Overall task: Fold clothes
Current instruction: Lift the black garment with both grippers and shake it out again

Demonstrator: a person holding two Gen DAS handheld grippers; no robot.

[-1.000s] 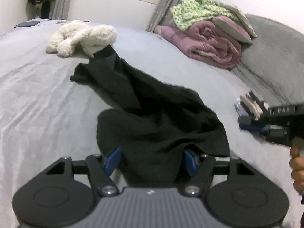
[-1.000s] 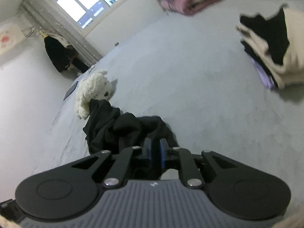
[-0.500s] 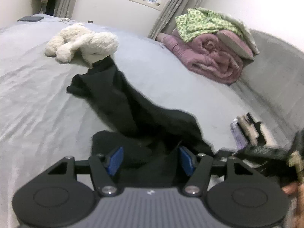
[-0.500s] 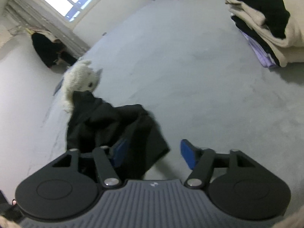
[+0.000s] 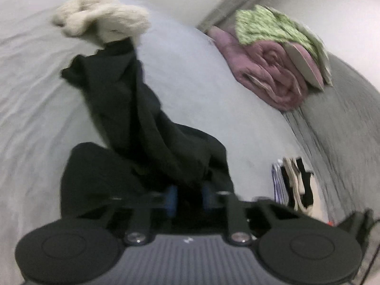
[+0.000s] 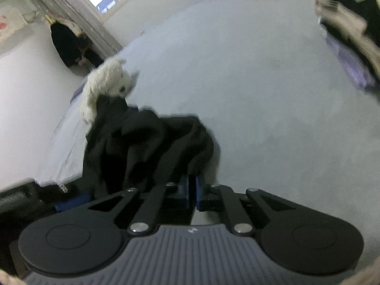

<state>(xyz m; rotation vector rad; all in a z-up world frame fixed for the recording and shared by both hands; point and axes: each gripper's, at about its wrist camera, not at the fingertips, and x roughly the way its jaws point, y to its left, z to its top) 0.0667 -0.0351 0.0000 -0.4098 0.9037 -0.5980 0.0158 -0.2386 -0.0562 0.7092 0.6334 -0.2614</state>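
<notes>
Gripping the black garment (image 5: 147, 128), left gripper (image 5: 187, 196) closing, right gripper (image 6: 192, 190) closed; its long axis runs toward the plush toy (image 5: 102, 21).

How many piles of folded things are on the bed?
2. A pink blanket pile with green cloth on top sits at the far edge by the curtain; a stack of clothes lies nearer, right of the black garment.

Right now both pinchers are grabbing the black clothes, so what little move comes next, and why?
Probably lift both and draw them apart. The left gripper and right gripper are closing on the black garment, which lies bunched on the grey bed, its far end against the white plush toy. It must be spread flat before folding.
</notes>
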